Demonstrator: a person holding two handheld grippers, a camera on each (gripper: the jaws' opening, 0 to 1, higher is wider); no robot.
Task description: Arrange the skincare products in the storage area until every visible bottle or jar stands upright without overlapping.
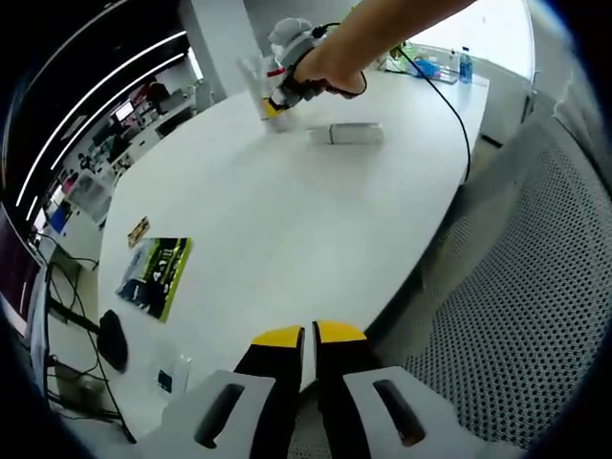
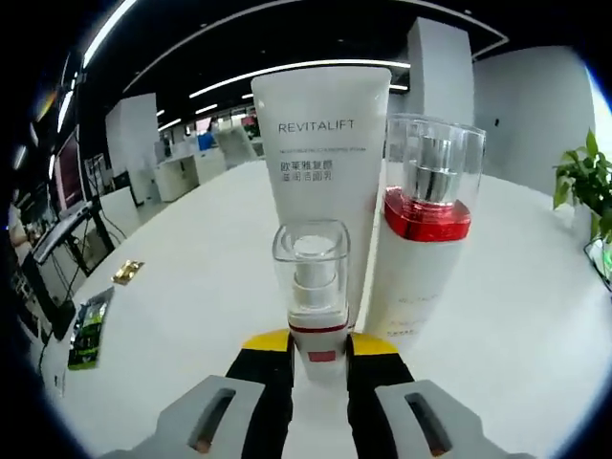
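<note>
In the right gripper view, my right gripper (image 2: pixel 318 346) is shut on a small white pump bottle (image 2: pixel 317 287) with a clear square cap and a red band, held upright on the white table (image 2: pixel 191 287). Right behind it stands a tall white REVITALIFT tube (image 2: pixel 320 163). Beside that is a white bottle (image 2: pixel 426 258) with a red collar and clear cap, also upright. In the left gripper view, my left gripper (image 1: pixel 308 337) is shut on nothing at the table's near edge. Far across, a person's hand holds the right gripper (image 1: pixel 285 86) among the upright products. A white product (image 1: pixel 346 134) lies flat nearby.
A green booklet (image 1: pixel 153 277) and a small card (image 1: pixel 138 229) lie on the table's left side. A black cable (image 1: pixel 449 105) trails from the arm. Blue bottles (image 1: pixel 464 65) stand at the far end. A mesh chair (image 1: pixel 516 306) sits on the right. A plant (image 2: pixel 585 182) grows at the right.
</note>
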